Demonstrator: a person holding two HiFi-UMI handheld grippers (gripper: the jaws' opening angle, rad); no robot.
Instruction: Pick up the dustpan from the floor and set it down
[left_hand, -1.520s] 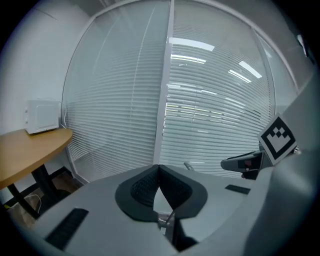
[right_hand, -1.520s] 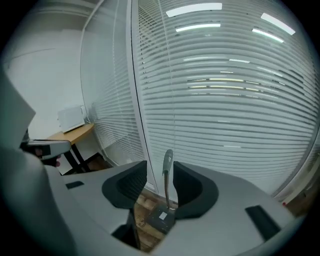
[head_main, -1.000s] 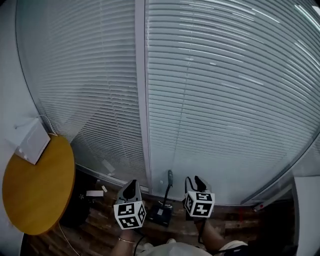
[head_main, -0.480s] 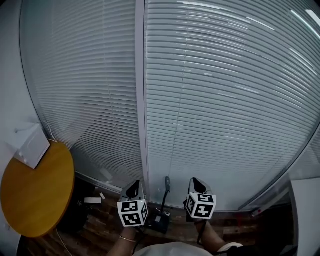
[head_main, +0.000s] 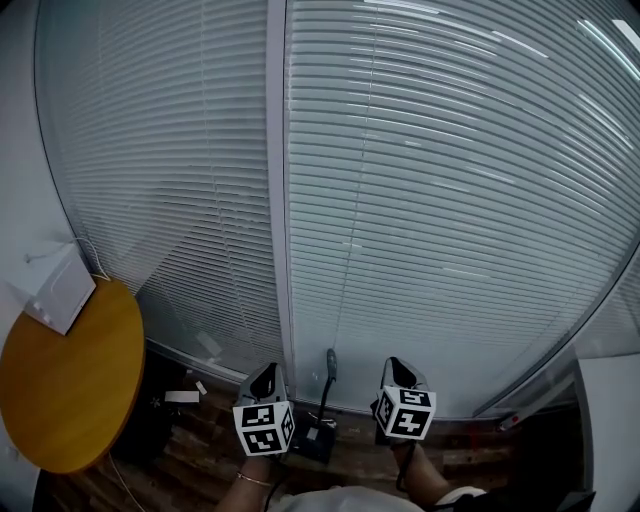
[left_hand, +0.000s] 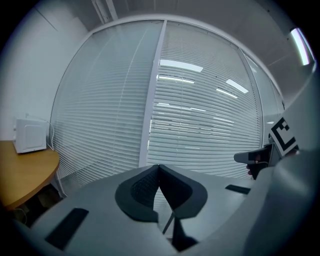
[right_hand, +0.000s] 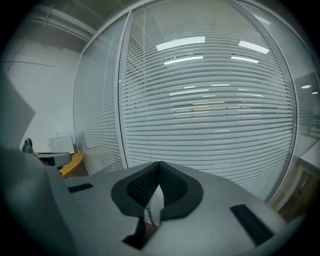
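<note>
**Head view, read together with the two gripper views.** Compared with one second earlier, the right gripper (head_main: 398, 366) has closed: its jaws stood apart then and are now together, with nothing between them. Its own view shows the two dark pads meeting at the tip, in front of the blinds (head_main: 430, 200). The left gripper (head_main: 265, 373) is as before, its jaws together and empty. The rest of the scene has shifted only slightly in the frame. This includes the round yellow table (head_main: 70, 400) and the white box (head_main: 58, 292) at its far edge. The dustpan (head_main: 314, 441) lies where it lay on the floor (head_main: 205, 455).

**Position of the dustpan.** It rests on the dark wooden floor at the floor's far edge, at the foot of the blinds and just right of the vertical window post (head_main: 277, 200). Its handle (head_main: 329, 368) stands upright in front of the slats. In the head view the pan lies between the two grippers and nearer the left one. It is on the floor below both sets of jaws, and neither gripper touches it.
</note>
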